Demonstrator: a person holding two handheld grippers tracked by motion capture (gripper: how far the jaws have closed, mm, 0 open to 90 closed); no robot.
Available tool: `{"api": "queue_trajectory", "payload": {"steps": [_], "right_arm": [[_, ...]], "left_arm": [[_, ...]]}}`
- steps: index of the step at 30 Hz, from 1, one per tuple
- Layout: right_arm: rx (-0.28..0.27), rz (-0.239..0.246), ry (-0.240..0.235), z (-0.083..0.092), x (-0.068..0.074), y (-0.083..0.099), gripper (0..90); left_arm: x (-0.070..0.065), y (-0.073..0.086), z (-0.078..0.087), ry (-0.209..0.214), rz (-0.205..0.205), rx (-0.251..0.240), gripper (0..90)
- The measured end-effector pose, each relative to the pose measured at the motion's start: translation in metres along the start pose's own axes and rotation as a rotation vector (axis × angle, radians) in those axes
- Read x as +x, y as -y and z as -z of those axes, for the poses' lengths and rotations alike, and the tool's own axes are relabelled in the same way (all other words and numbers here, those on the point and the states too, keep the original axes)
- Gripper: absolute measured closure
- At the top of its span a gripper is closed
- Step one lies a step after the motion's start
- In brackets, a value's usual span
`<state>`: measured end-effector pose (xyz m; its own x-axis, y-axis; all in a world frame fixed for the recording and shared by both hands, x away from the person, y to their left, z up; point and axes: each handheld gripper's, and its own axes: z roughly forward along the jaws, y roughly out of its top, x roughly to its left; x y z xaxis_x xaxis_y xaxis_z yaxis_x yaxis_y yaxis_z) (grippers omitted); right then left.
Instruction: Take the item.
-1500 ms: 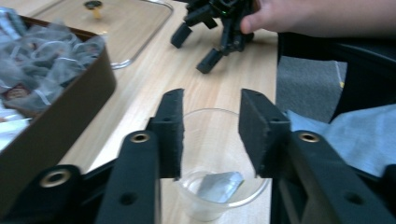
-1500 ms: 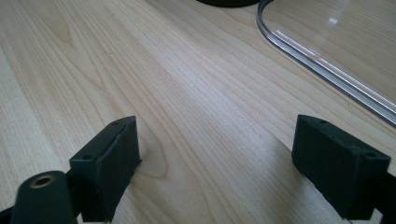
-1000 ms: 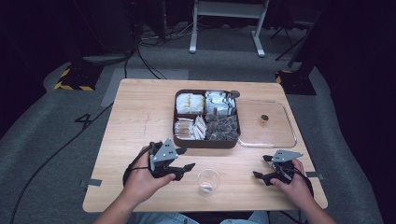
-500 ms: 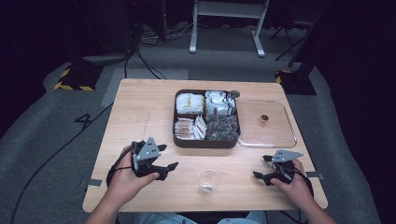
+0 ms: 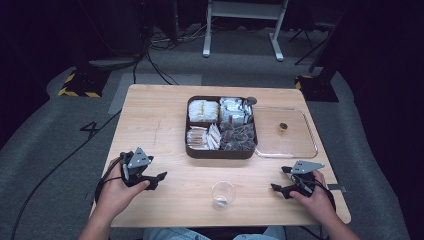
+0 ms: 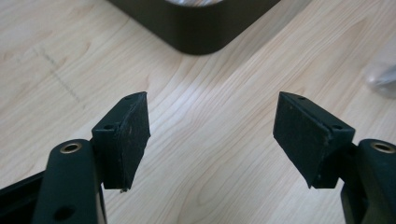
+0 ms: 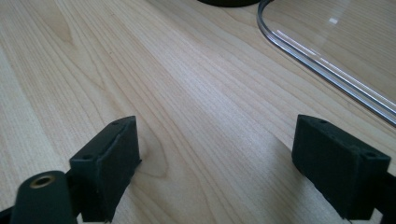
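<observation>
While packets fill the brown box (image 5: pixel 220 151), the cup (image 5: pixel 223 193) holds nothing

Left tool drawn back toward the worktop's left edge

Over the last second the left tool (image 5: pixel 159 179) and the left hand (image 5: pixel 117 192) holding it have slid leftward and a little toward the person, away from the cup (image 5: pixel 223 194); a second ago it sat near the cup and below the box (image 5: pixel 221 150), and now a wide strip of bare worktop (image 5: pixel 155 125) lies between it and both.
</observation>
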<state>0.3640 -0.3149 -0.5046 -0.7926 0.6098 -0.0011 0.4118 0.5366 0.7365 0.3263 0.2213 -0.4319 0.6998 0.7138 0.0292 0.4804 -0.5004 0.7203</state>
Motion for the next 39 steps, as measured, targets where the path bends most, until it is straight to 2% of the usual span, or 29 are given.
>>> {"api": "queue_trajectory", "payload": {"steps": [1, 3, 7, 15, 21, 23, 26, 28, 30, 39], "right_arm": [[0.000, 0.000, 0.000, 0.000, 0.000, 0.000, 15.1], [0.000, 0.000, 0.000, 0.000, 0.000, 0.000, 15.1], [0.000, 0.000, 0.000, 0.000, 0.000, 0.000, 15.1], [0.000, 0.001, -0.001, 0.000, 0.000, 0.000, 15.1], [0.000, 0.001, -0.002, 0.000, 0.000, 0.000, 15.1], [0.000, 0.001, -0.002, 0.000, 0.000, 0.000, 15.1], [0.000, 0.001, -0.002, 0.000, 0.000, 0.000, 15.1], [0.000, 0.001, -0.002, 0.000, 0.000, 0.000, 15.1], [0.000, 0.001, -0.002, 0.000, 0.000, 0.000, 15.1], [0.000, 0.001, -0.001, 0.000, 0.000, 0.000, 15.1]], "left_arm": [[0.002, 0.003, -0.002, -0.010, 0.013, 0.024, 27.5], [0.003, 0.005, -0.004, -0.017, 0.011, 0.036, 27.5], [0.009, 0.012, -0.009, -0.040, 0.037, 0.090, 27.5], [0.020, 0.031, -0.020, -0.047, 0.076, 0.156, 26.9], [0.022, 0.048, -0.027, -0.050, 0.073, 0.198, 25.9], [0.022, 0.053, -0.028, -0.051, 0.071, 0.199, 22.8], [0.024, 0.059, -0.028, -0.040, 0.106, 0.158, 22.1], [0.026, 0.065, -0.029, -0.042, 0.109, 0.115, 18.6], [0.029, 0.072, -0.032, -0.040, 0.111, 0.047, 13.1], [0.038, 0.071, -0.033, -0.020, 0.087, 0.048, 12.5]]}}
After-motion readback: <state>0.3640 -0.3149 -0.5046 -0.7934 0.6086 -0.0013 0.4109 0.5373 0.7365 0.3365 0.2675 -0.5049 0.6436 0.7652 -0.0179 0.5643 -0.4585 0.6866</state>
